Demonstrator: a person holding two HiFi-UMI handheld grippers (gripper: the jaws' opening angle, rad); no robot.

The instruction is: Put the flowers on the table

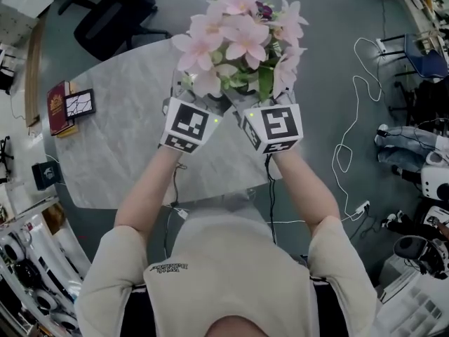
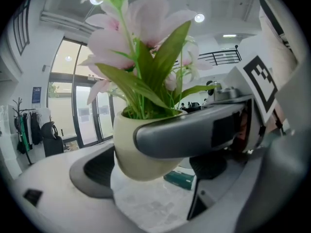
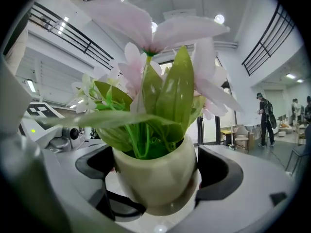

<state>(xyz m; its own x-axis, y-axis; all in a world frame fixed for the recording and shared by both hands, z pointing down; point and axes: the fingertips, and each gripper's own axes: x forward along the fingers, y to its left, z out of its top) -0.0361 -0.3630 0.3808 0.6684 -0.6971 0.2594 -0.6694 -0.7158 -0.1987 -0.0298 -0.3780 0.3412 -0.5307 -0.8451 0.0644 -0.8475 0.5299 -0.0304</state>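
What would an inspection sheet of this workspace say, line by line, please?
Surface: pale marble table.
Job's things: pink flowers in a cream pot, held above the table, not yet set down.
Clutter: red book and small black frame at the table's left edge.
Grippers: left gripper and right gripper both closed on the pot.
Cables: white cable loops on the floor at right; dark leads hang from the grippers.
Surroundings: black office chair beyond the table; a person's legs at far right.
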